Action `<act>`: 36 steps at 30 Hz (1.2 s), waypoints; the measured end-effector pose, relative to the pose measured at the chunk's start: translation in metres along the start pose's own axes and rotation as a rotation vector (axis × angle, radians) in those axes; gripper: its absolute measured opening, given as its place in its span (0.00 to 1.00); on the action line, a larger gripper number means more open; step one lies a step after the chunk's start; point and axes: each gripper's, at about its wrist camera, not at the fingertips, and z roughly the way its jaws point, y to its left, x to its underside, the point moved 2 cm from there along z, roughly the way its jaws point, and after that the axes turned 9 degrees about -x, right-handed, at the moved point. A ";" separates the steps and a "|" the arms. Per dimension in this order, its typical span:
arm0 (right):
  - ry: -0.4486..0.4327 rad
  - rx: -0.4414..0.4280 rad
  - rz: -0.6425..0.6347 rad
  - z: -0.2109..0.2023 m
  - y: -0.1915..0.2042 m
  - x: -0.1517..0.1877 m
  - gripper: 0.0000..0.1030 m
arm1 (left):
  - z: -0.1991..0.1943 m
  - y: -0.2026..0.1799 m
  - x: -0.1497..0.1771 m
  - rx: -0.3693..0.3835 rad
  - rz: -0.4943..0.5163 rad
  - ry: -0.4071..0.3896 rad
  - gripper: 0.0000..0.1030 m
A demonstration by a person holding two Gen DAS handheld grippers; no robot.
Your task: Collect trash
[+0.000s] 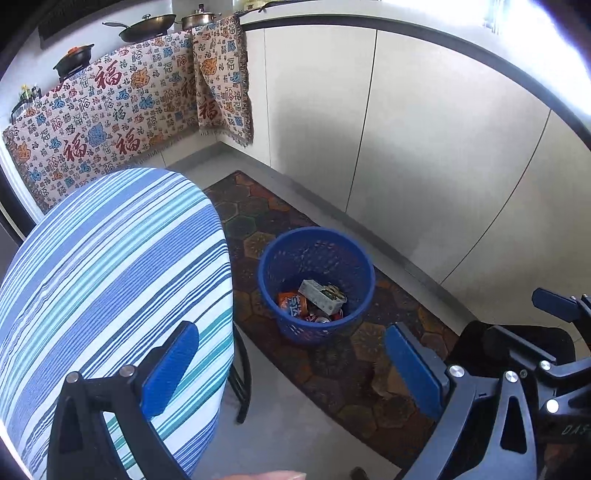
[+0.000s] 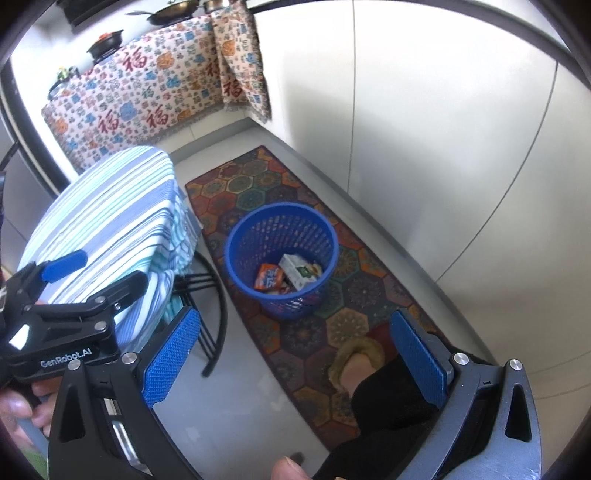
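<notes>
1. both tools are up in the air above the kitchen floor, nothing in either one. left tool has its blue pads spread wide, right tool same deal, gaping open.
2. the blue mesh bin sits on the patterned rug, roughly mid-rug, near the white cabinet fronts.
3. trash is already down in the bin: an orange snack wrapper lying against a whitish carton, plus some smaller bits i can't make out.
4. just beside the bin is a small table under a blue striped cloth, its top looks bare.
5. a foot in a slipper is on the rug's near end.
6. pans sit on the far counter, where a printed cloth hangs over the edge.
</notes>
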 end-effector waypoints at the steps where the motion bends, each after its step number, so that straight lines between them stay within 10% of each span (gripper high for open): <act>1: -0.002 0.000 0.002 -0.001 0.002 0.001 1.00 | -0.002 0.000 0.000 -0.007 0.003 -0.004 1.00; 36: 0.009 -0.009 -0.005 -0.003 0.009 0.004 1.00 | -0.002 -0.001 -0.004 -0.015 -0.002 0.004 1.00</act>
